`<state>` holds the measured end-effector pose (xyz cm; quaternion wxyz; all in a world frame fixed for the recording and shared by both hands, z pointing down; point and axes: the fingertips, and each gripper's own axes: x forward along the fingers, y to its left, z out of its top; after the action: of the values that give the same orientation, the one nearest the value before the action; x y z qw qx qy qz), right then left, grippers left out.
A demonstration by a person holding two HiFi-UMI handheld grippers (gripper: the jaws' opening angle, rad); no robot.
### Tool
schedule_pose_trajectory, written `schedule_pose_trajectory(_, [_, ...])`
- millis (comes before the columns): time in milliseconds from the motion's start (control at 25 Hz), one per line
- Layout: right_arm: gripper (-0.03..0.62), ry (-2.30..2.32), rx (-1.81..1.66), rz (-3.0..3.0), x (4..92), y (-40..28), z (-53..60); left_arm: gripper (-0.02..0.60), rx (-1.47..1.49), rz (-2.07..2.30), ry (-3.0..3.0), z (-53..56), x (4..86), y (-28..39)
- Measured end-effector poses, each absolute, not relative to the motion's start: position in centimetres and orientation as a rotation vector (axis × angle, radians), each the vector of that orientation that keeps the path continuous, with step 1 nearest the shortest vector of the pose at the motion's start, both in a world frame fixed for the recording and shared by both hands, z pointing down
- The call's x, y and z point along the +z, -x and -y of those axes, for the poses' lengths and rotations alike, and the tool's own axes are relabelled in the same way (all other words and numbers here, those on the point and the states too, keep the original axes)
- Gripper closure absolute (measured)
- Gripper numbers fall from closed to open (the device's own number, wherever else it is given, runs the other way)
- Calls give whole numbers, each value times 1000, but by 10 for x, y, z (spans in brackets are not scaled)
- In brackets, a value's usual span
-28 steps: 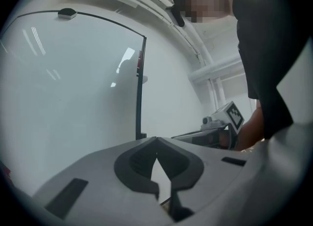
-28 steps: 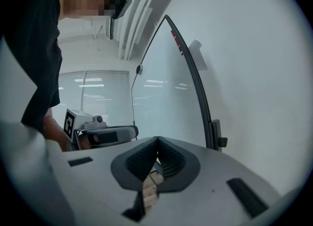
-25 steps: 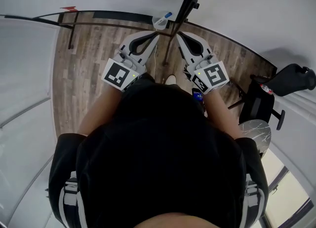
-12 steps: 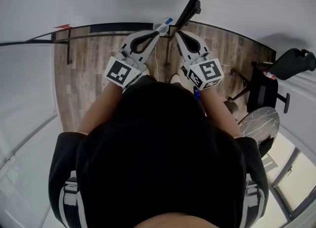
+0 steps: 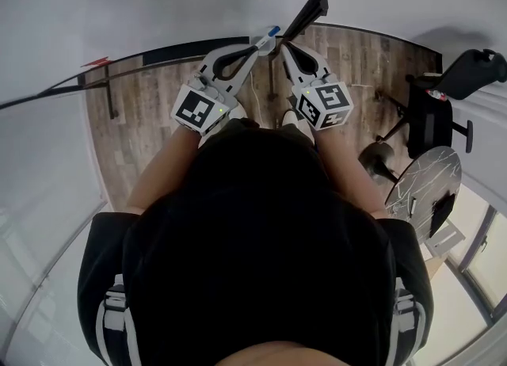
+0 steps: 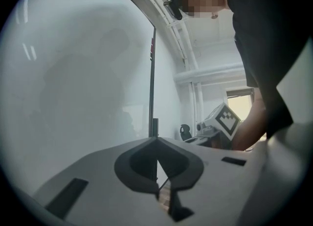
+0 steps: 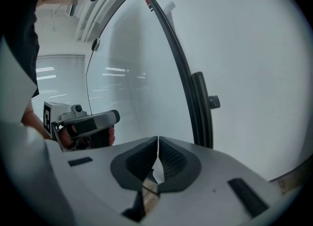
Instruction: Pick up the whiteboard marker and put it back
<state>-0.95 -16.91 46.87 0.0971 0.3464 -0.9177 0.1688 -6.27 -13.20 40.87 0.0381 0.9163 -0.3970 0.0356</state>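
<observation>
Two grippers, left and right, jaws together on nothing, one blue-capped marker just past their tips beside the pole, one chair, one round table right, open floor left.

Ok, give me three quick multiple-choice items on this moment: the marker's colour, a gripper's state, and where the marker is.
1. The whiteboard marker's cap is: A red; B blue; C green.
2. The right gripper's jaws are: A wide open; B shut on the marker; C shut, empty.
3. Relative to the left gripper and right gripper, the marker is: A just ahead of their tips; B behind their cubes; C far off to the right.
Answers: 1 B, the head view shows a blue cap; 2 C, the pads meet with nothing between them; 3 A, it sits just past both tips.
</observation>
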Motion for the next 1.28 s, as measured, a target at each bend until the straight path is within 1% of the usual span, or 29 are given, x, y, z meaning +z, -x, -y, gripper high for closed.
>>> schedule_pose_trajectory(240, [590,-1122,543,2643,494,21,175,578,90,1163,-2834,134,422,76])
schedule_pose_trajectory(520, [529,-1226,601,2526,520,19,189,578,91,1107,-2841,137,430,76])
schedule_pose_trajectory(800, [496,-1259,651,2473,538,13,197,578,91,1107,-2857,139,428,76])
schedule_pose_trajectory(960, [490,-1275,644,2457,547,17,206,578,128,1106,-2826,143,438,82])
schedule_pose_trajectory(1080, [489,-1304,635,2438,553,17,212,578,82,1116,-2825,148,442,85])
schedule_pose_trajectory(1280, [475,-1304,651,2417,567,21,215,578,153,1094,-2810,146,451,86])
